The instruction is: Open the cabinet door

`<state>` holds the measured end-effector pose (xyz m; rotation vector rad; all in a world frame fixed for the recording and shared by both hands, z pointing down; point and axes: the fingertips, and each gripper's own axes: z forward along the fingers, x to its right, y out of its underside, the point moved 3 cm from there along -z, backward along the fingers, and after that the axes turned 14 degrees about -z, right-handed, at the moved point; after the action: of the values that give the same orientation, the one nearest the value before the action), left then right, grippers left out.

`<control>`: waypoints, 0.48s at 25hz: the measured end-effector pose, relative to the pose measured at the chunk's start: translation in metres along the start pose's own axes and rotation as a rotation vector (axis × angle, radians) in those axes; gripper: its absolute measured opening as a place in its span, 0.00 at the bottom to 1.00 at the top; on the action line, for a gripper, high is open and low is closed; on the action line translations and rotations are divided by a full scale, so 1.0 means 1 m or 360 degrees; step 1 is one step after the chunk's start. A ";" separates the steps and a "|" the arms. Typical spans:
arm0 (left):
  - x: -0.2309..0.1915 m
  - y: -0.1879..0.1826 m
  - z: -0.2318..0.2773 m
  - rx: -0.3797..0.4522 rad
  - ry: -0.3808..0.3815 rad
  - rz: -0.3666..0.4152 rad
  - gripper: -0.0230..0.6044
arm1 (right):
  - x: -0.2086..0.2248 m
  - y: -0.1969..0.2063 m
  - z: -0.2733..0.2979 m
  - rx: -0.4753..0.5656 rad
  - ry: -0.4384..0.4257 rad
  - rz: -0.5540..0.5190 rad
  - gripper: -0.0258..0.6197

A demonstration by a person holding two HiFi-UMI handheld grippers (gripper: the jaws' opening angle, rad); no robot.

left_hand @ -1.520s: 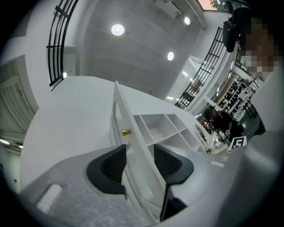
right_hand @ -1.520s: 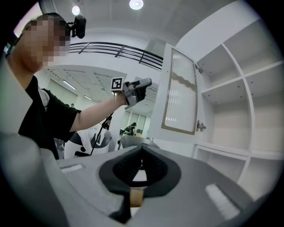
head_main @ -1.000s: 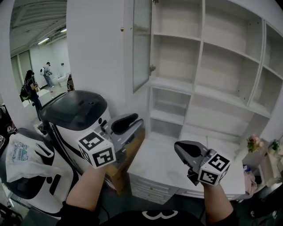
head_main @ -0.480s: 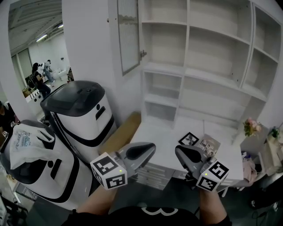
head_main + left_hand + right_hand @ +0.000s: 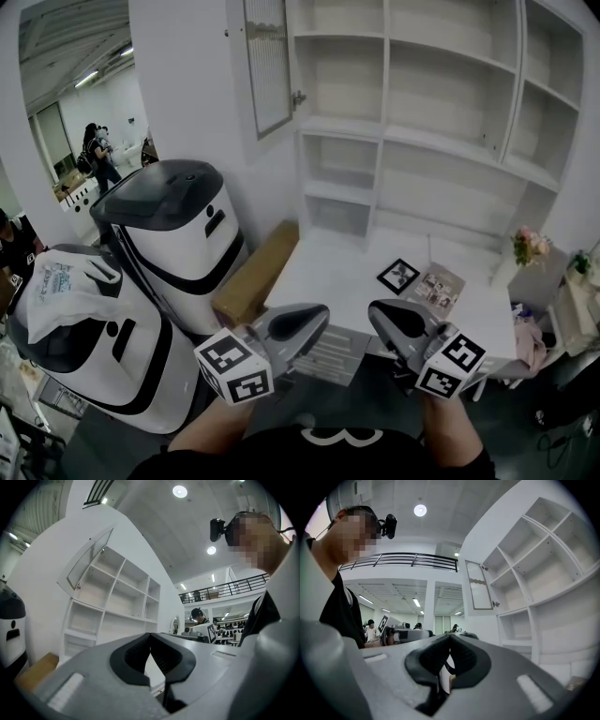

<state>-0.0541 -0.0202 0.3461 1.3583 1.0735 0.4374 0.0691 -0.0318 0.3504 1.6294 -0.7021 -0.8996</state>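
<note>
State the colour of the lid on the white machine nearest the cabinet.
Dark grey, nearly black lid; it shows best in the head view.

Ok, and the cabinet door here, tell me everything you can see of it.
The cabinet door is a white frame around a ribbed, translucent-looking panel, with a small knob low on its free edge. It stands swung open at the upper left of the white shelves, upright. Nothing touches it.

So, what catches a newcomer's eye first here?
The white shelf unit fills the upper right, its cabinet door swung open at top left. Below, the left hand-held gripper, jaws just closed on nothing, and the right hand-held gripper are shut. White-and-black machines stand at left.
</note>
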 end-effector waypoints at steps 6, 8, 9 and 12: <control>0.014 0.005 -0.006 0.0010 -0.0005 0.0036 0.05 | -0.017 -0.001 -0.007 0.0002 -0.0034 -0.0014 0.04; 0.018 0.003 -0.009 0.0012 -0.0005 0.0040 0.05 | -0.021 -0.002 -0.008 0.0000 -0.0034 -0.0016 0.04; 0.020 0.003 -0.009 0.0014 0.0000 0.0045 0.05 | -0.022 -0.002 -0.010 0.0000 -0.0032 -0.0018 0.04; 0.026 0.004 -0.011 0.0008 0.0004 0.0053 0.05 | -0.026 -0.003 -0.013 0.0003 -0.0027 -0.0023 0.04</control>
<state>-0.0492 0.0075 0.3424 1.3818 1.0558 0.4613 0.0664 -0.0032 0.3540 1.6323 -0.7039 -0.9244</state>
